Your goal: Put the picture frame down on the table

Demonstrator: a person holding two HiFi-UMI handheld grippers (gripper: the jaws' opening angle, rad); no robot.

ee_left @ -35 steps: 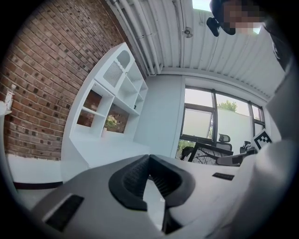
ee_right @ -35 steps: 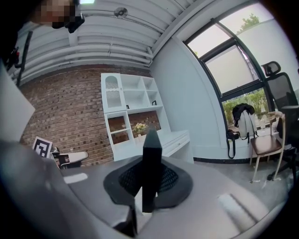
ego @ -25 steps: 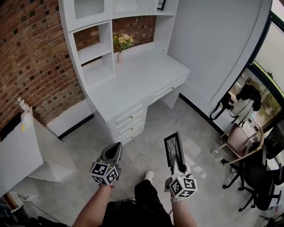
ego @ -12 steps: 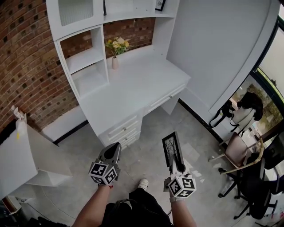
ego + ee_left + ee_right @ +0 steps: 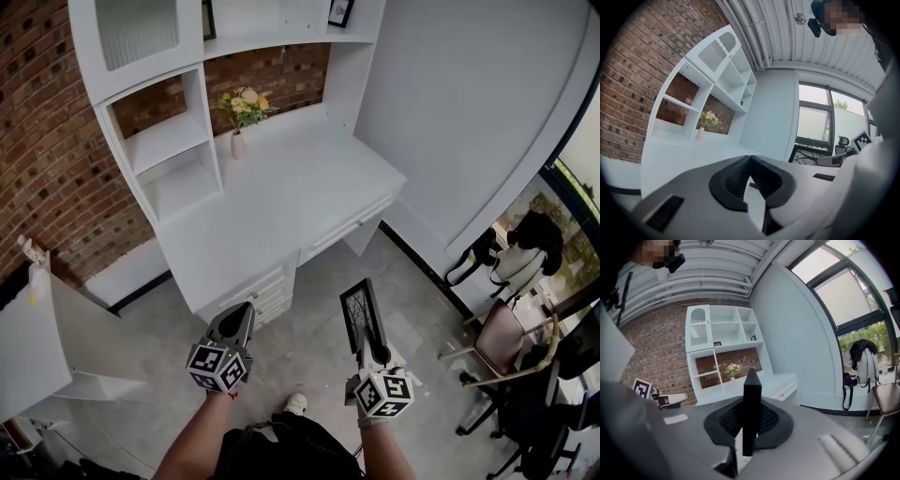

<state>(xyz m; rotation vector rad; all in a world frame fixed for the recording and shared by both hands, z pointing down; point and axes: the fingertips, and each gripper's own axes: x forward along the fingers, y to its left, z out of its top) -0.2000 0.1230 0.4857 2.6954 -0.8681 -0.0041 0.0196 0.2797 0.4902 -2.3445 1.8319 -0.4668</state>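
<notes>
I hold the frame up in front of the desk.
My right gripper (image 5: 373, 348) pinches the black frame (image 5: 362, 317) by its edge, over the floor (image 5: 417, 305), near the white desk (image 5: 281, 197) but not on it. My left gripper (image 5: 244, 314) is closed tight, with nothing in it.

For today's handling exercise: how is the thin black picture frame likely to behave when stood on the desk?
Probably stiff: the picture frame juts straight from the right gripper without sagging. It looks thin edge-on, so it would likely tip if stood upright.
</notes>
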